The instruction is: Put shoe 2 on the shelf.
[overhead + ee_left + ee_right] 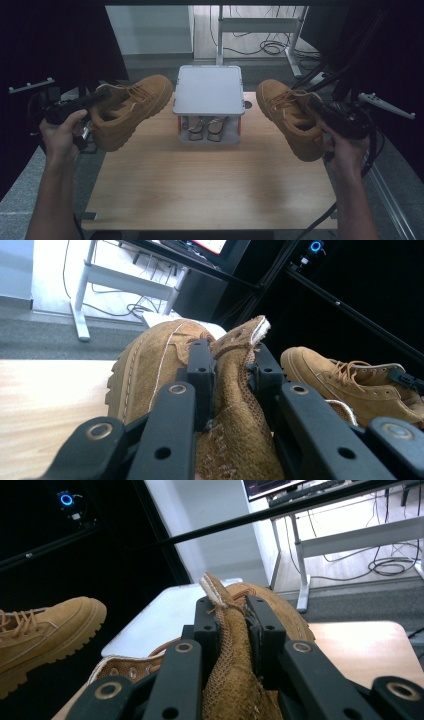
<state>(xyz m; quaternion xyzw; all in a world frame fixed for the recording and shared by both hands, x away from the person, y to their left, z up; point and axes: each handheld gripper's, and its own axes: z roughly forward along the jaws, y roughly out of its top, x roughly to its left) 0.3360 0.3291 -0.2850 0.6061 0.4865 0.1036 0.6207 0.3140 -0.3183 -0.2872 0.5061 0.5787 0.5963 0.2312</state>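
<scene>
Two tan suede boots hang in the air above a wooden table (210,175). My left gripper (102,96) is shut on the heel collar of the left boot (131,107), toe pointing toward the middle; in the left gripper view its jaws pinch the collar (235,365) of that boot (150,370). My right gripper (315,106) is shut on the collar of the right boot (290,117); in the right gripper view the jaws clamp the collar (227,615). Each gripper view also shows the other boot (345,380) (40,630) farther off.
A grey two-tier shoe rack (209,90) stands at the table's far middle, with a pair of shoes (206,129) on its lower shelf. White desk legs (260,25) and cables lie on the floor behind. Dark curtains flank both sides.
</scene>
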